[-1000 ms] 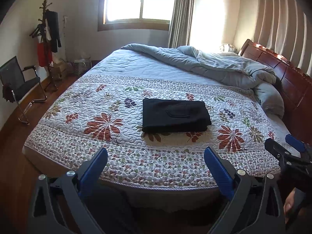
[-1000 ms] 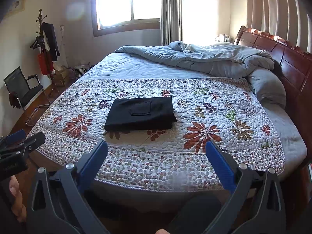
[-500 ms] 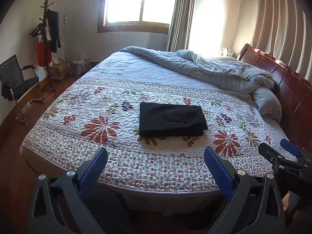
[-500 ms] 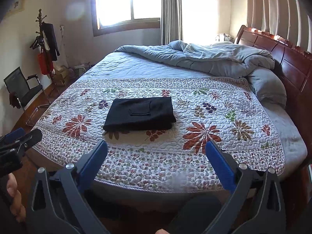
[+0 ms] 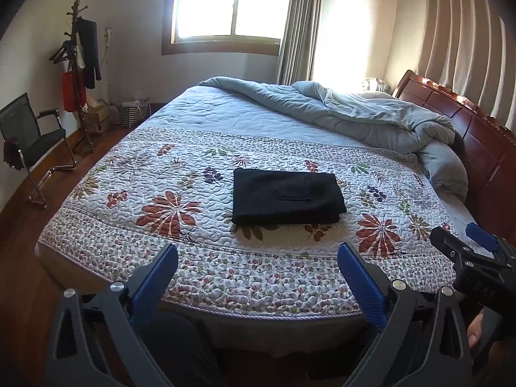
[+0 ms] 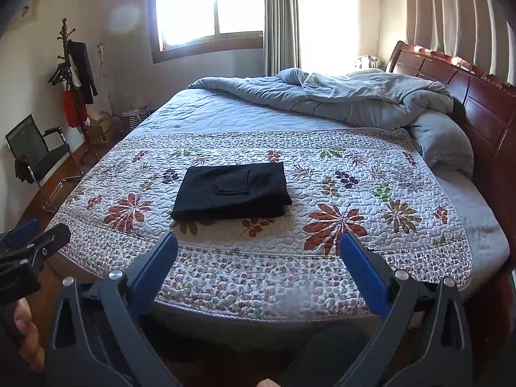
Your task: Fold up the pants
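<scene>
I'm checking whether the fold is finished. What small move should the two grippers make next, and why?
Probably none beyond keeping both back: the black folded pants lie as a neat rectangle on the floral quilted bedspread, and the left gripper and right gripper are open, empty, off the bed.

Blown-out daylight through the window, glare on the far wall — fisheye bending, dark corners, sharp focus

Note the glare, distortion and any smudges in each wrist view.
Left wrist view: window and the sunlit wall beside it blown out white; fisheye bends the bed edge. Right wrist view: window also blown out, a pale flare spot on the wall, a blurry smudge over the quilt.
</scene>
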Demonstrator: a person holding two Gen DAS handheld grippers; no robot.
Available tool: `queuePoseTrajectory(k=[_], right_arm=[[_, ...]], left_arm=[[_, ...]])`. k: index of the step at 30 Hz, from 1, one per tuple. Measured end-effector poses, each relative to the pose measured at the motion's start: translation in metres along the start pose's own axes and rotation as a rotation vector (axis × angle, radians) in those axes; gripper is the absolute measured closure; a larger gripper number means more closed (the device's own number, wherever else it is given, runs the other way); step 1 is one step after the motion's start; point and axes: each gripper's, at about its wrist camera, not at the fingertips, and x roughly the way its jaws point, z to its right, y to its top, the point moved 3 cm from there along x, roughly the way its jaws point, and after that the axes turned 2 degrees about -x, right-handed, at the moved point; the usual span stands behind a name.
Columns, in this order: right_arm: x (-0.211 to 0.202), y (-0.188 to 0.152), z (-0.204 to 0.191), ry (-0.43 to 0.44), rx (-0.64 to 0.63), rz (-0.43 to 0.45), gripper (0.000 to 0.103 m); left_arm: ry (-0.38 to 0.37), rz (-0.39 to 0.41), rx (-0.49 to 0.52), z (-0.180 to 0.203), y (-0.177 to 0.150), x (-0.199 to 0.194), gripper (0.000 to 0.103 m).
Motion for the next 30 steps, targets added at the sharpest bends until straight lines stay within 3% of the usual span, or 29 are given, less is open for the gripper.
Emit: queuePoseTrajectory(k=[30], right_arm=[[0.0073, -0.0018, 0.0002, -0.003, 0.005, -0.017, 0.003]], left_arm=[[0.012, -0.016, -0.005, -0.0046, -0.0050, 0.0051, 0.004]])
